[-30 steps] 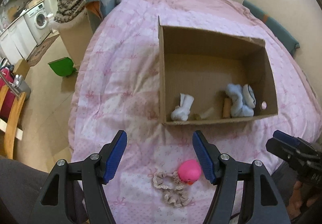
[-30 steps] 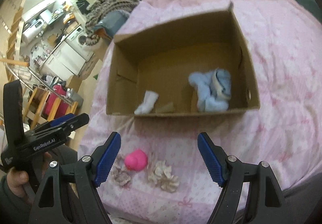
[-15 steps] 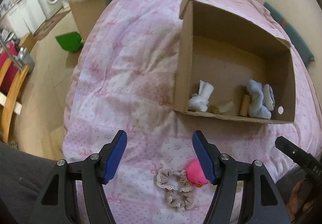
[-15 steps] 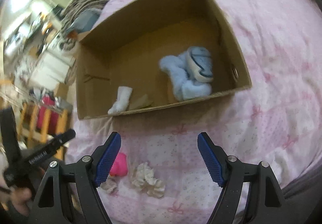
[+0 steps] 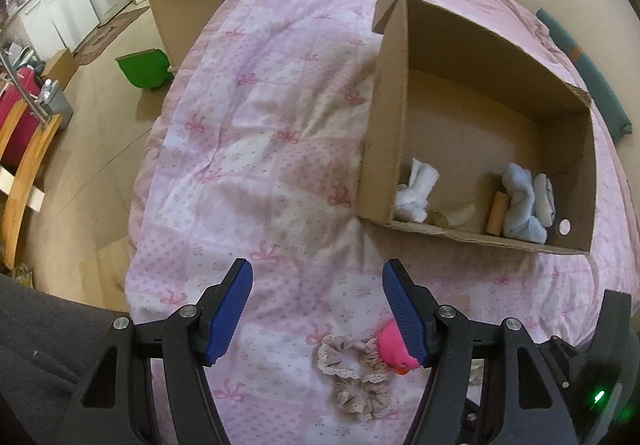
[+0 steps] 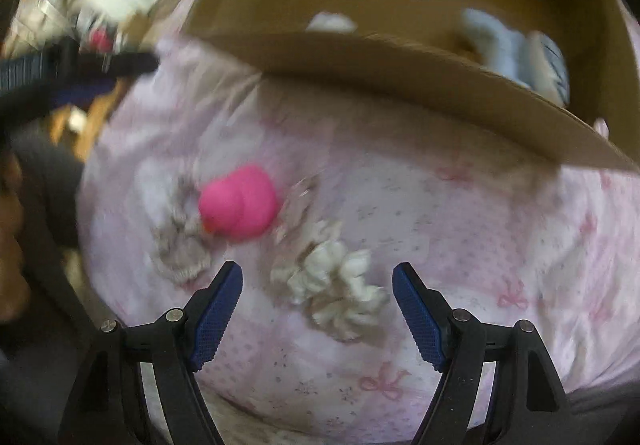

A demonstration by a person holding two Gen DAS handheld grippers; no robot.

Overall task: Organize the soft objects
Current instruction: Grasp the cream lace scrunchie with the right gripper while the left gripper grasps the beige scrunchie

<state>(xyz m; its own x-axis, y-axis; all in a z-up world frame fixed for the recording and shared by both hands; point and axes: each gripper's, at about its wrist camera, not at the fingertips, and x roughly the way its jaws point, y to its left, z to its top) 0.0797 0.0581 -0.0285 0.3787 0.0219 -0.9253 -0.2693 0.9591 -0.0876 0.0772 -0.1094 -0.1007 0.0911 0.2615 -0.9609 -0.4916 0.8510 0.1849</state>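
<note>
Right gripper (image 6: 318, 309) has dropped low toward the bed since a second ago: the box then filled the middle of its view, and now the white scrunchie (image 6: 334, 283) lies just ahead of its fingertips, roughly centred between them. Jaws wide apart, nothing held. The view is blurred, so the hand looks to be moving fast.

Left gripper (image 5: 316, 311) has drifted left and back over the same second. The cardboard box (image 5: 382, 153) now sits off to its right instead of straight ahead. Jaws also wide apart and empty. The pink toy (image 5: 390, 343) is half hidden behind its right-hand finger; whether they touch I cannot tell.

Where things lie:
- Pink toy, beige scrunchie (image 5: 354, 369) and white scrunchie on the pink quilt (image 5: 256, 149), near the front edge and short of the box. The toy rests against the beige scrunchie.
- In the box, along its near wall: a white sock (image 5: 416, 191), a cardboard tube (image 5: 496, 213) and a pale blue bundle (image 5: 522, 207).

Judgement: the right hand is lining up on the white scrunchie as the next item to go into the box. Three items remain outside, so the sorting is partly done. The scrunchie is limp and flat; a shallow pinch may catch only a frill or snag the quilt.
</note>
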